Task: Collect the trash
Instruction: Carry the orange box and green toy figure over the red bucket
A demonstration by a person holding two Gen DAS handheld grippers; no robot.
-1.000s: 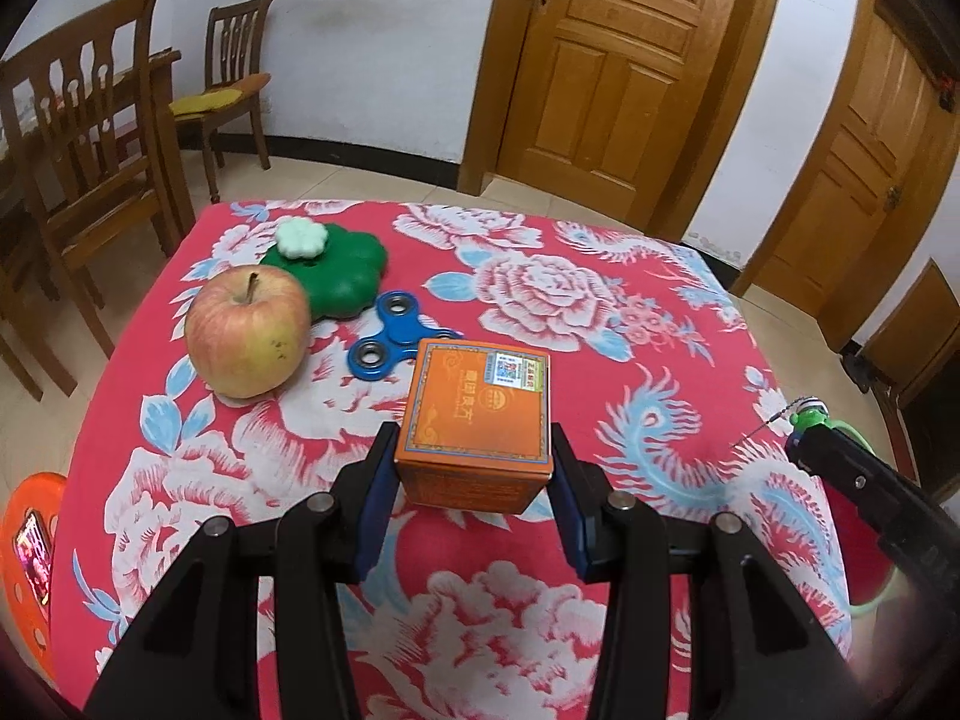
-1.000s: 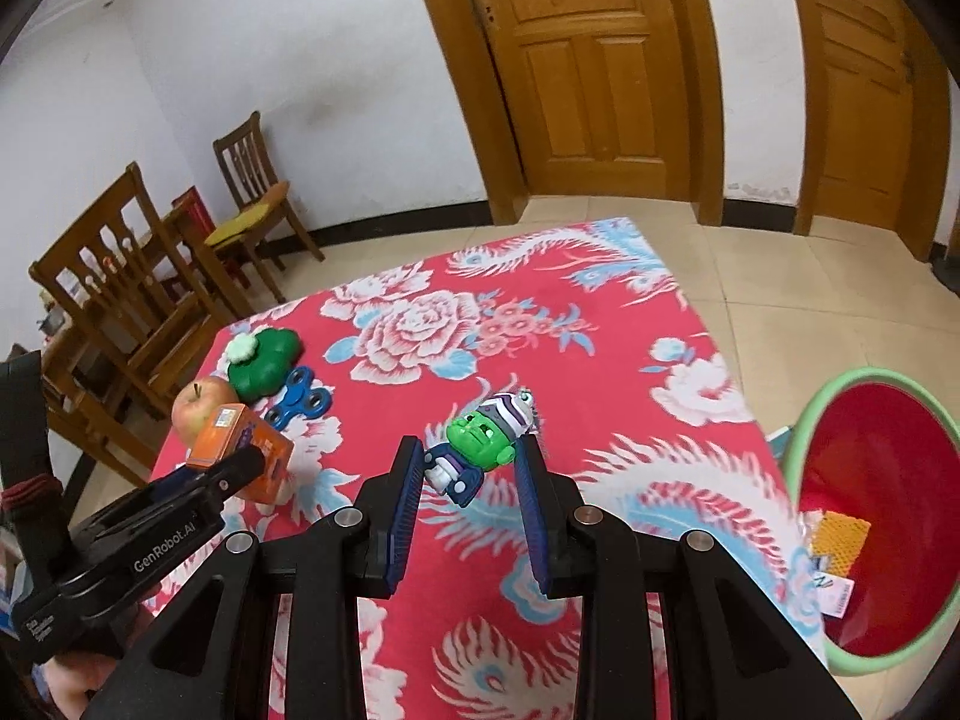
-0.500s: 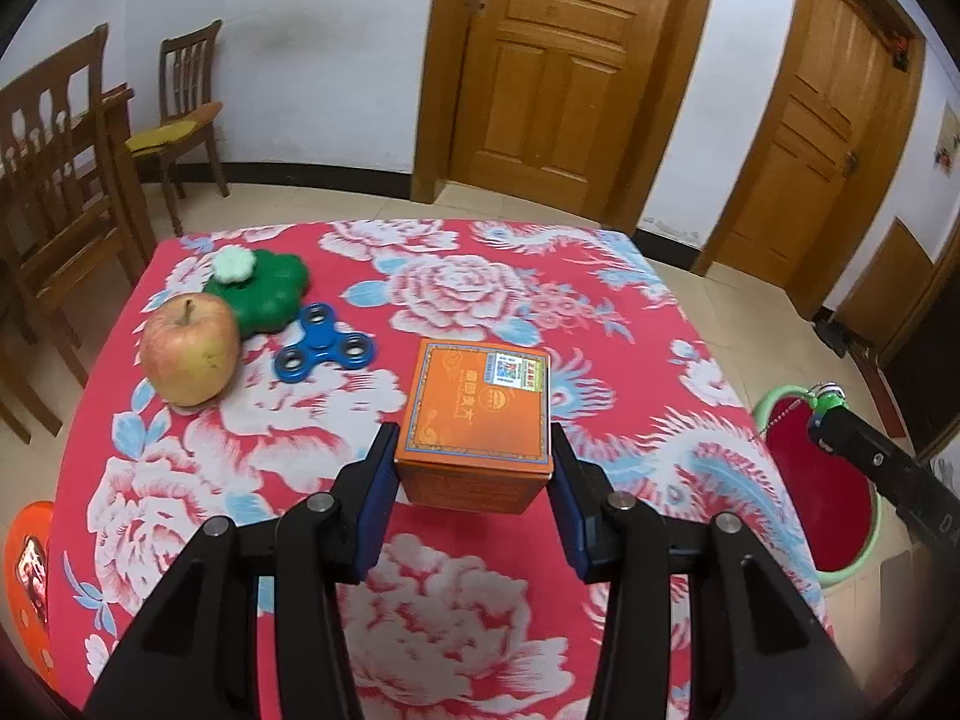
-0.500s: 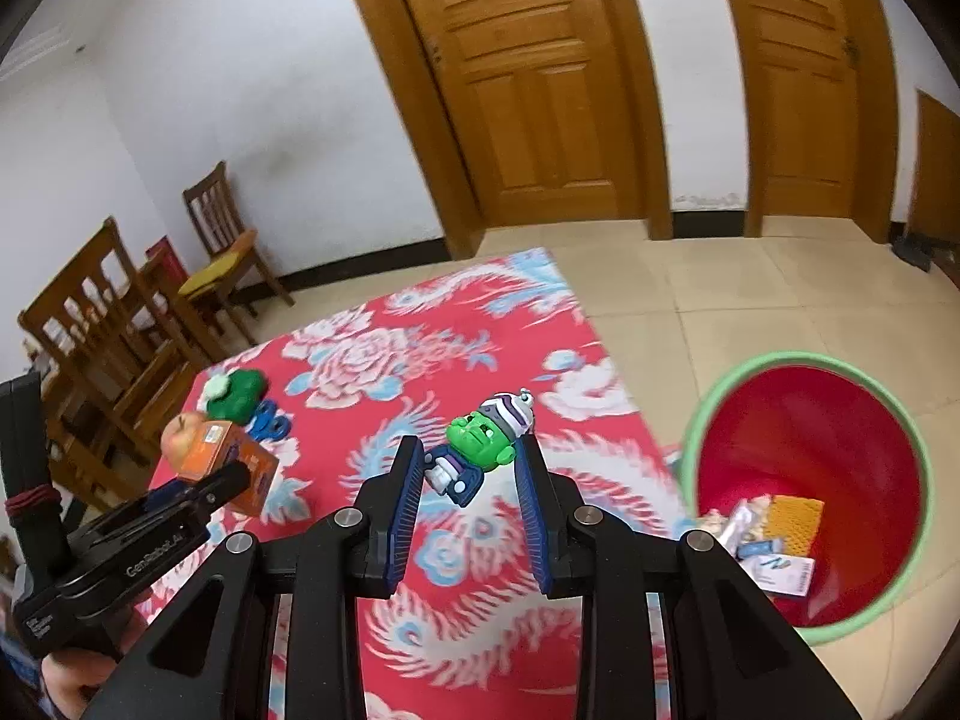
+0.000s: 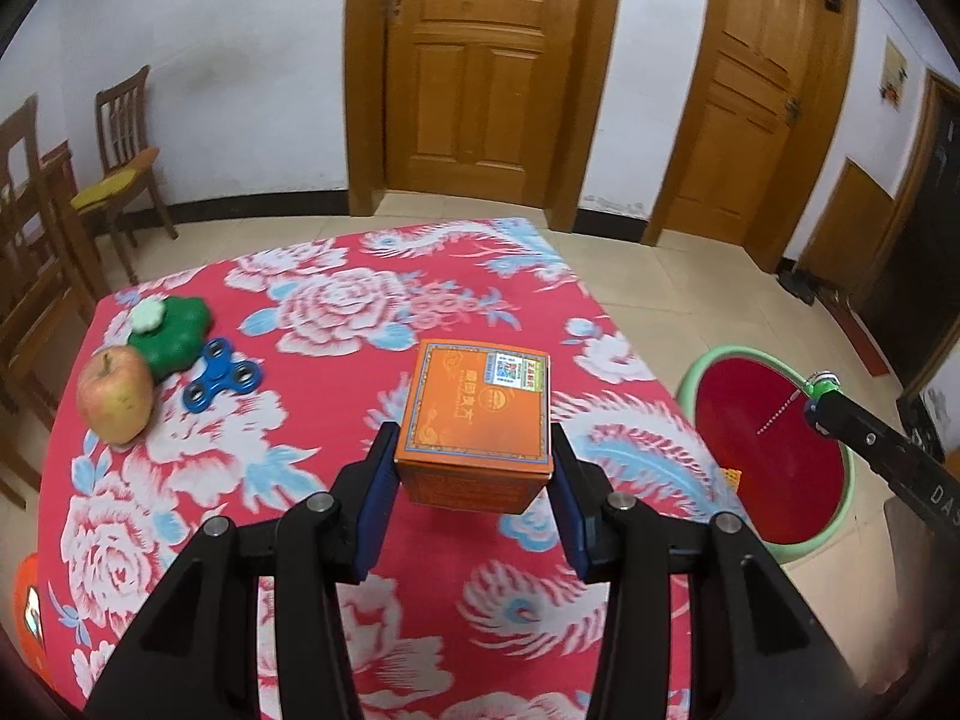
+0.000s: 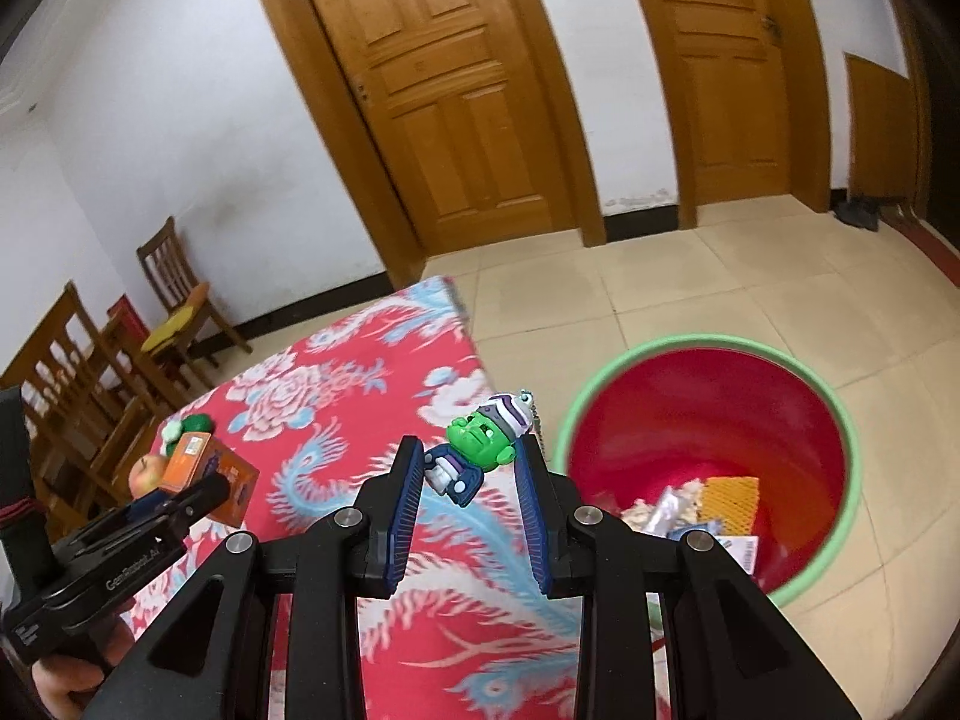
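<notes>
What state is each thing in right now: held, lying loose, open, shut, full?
Left hand-held gripper: shut on the orange box.
Orange box: held above the table.
Right hand-held gripper: shut on the green toy figure.
Green toy figure: held, tilted, chain dangling.
Red bin: on the floor, open, some trash at the bottom.
Apple: loose on the table.
Blue spinner: lying flat.
Doors: shut.
</notes>
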